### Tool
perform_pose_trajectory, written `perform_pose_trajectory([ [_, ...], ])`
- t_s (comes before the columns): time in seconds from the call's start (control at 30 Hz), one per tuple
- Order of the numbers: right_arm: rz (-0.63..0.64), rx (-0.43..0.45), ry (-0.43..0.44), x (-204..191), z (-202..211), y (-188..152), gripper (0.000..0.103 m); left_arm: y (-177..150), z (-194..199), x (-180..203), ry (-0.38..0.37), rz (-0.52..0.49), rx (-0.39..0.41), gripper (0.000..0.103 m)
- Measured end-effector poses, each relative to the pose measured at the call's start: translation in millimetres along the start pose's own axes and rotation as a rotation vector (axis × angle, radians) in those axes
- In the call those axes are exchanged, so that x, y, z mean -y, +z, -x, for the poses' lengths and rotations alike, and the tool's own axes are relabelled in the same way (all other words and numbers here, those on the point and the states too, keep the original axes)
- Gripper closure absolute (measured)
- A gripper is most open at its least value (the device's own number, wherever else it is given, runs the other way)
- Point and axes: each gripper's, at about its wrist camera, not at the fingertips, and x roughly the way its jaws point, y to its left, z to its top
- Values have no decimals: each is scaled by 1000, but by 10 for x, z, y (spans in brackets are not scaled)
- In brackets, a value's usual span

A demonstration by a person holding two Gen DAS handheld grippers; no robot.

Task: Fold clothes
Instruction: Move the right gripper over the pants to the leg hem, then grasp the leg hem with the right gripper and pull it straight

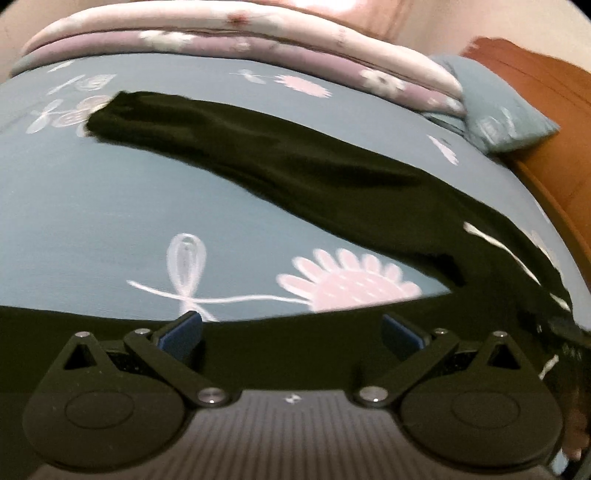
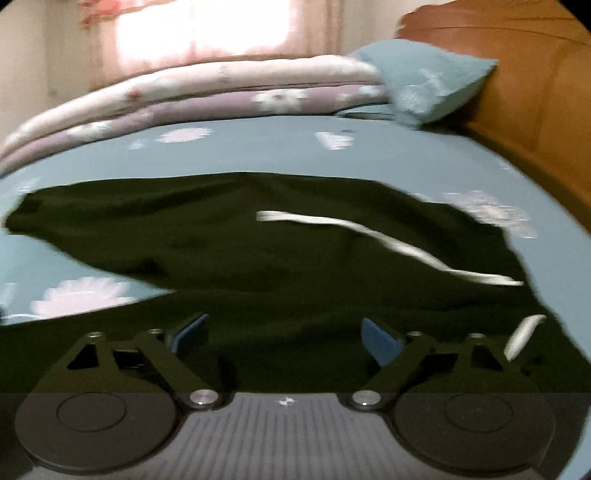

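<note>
In the left wrist view, the left gripper (image 1: pixel 291 334) has its jaws spread wide apart with nothing pressed between the blue pads (image 1: pixel 183 332). It hangs over the near edge of a dark garment (image 1: pixel 295 173) that lies on a bed with a blue flowered sheet (image 1: pixel 110 206). One long part of the garment stretches toward the far left, and a white drawstring (image 1: pixel 513 254) shows on it at the right. Folded pink and lilac quilts (image 1: pixel 229 33) lie along the far side of the bed, a blue pillow (image 1: pixel 495 114) sits at the far right, and a brown wooden headboard (image 1: pixel 546 110) stands just beyond it.

In the right wrist view, the right gripper (image 2: pixel 286 338) also has its jaws standing apart, empty, above the near part of the same garment (image 2: pixel 221 240). The white drawstring (image 2: pixel 388 243) crosses the cloth toward the right. The quilts (image 2: pixel 221 88), pillow (image 2: pixel 424 85) and headboard (image 2: pixel 517 92) lie beyond, with a bright curtained window (image 2: pixel 203 29) behind them.
</note>
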Motion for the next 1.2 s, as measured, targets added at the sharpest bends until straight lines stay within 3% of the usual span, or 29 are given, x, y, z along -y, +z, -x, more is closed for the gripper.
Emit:
perform_pose_trajectory([
  [0.13,88,98,90,-342,213,169,14,83,119,-175,-12,50,13,1],
  [0.23,184,85,150,-645,318,462,14,123,211,-280,-32,56,32,1],
  [0.37,273,63,234,-1122,362,932,14,176,265,-441,21,20,19,1],
  [0.53,445,69,262,-1910,228,1336,14,196,318,-784,89,31,7,1],
  [0.7,621,66,287,-2790,-97,1523,22,191,382,-1054,141,42,24,1],
  [0.9,701,-5,377,-3759,-617,1709,32,193,290,-1415,150,141,54,1],
  [1.03,751,-52,416,-4396,-984,1754,32,271,309,-1519,151,162,91,1],
  [1.2,833,-125,405,-4983,-1526,1639,32,342,384,-1703,169,225,136,1],
])
